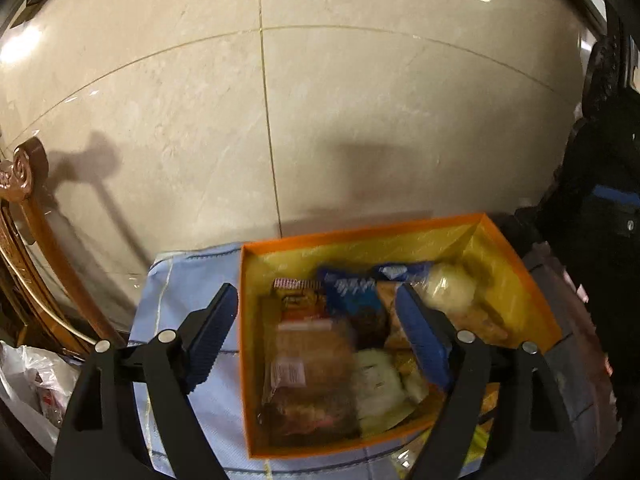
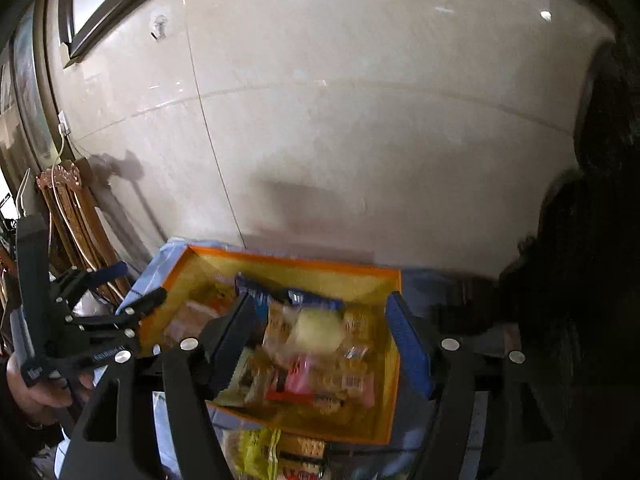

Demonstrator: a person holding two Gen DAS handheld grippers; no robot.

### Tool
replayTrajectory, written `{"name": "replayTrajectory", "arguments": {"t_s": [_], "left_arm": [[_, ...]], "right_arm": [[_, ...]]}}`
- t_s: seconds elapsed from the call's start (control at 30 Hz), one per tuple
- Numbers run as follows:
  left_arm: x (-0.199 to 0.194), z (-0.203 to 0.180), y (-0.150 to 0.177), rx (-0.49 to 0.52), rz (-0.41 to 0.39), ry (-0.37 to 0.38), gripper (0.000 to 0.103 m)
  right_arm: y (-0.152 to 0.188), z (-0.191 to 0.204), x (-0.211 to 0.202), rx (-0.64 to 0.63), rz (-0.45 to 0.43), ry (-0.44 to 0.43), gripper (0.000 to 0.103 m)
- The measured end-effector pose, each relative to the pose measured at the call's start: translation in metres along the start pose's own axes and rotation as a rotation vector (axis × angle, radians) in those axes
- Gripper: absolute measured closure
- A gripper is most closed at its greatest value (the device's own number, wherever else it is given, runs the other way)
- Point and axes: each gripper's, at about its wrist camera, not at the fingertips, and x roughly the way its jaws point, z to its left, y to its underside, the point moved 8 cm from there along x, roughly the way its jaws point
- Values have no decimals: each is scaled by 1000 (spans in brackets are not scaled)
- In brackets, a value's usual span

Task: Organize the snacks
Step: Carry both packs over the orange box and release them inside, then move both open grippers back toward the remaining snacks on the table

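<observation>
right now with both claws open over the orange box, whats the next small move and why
Probably lower the right claw onto one wrapped snack near the top of the orange box. Both claws hold nothing, and the left claw also hangs over the box, so moving one at a time avoids a clash.

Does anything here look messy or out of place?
Mostly no. The snacks are heaped loosely in the orange box, and a few packets lie outside it on the blue cloth. Nothing looks spilled or torn.
</observation>
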Motion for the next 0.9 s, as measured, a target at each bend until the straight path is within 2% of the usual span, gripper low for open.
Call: {"name": "replayTrajectory", "arguments": {"t_s": [0.13,0.33,0.47,0.57,0.67,0.77,0.9], "left_arm": [[-12,0,13,-25,4,43,20],[-47,-14,58,11,22,73,20],[-74,-24,113,61,48,108,14],[-86,-37,166,114,93,158,12],[-92,-52,219,169,137,202,10],[-95,-69,262,192,196,257,10],[-107,-100,290,324,146,278,10]], "right_arm": [[33,-5,-5,39,17,-3,35],[86,0,-23,110,35,-17,35],[139,-2,-38,167,78,-4,33],[193,-5,-39,191,164,14,31],[242,0,-39,160,250,27,30],[274,-9,-35,159,310,79,29],[300,-36,-32,315,359,111,27]]}}
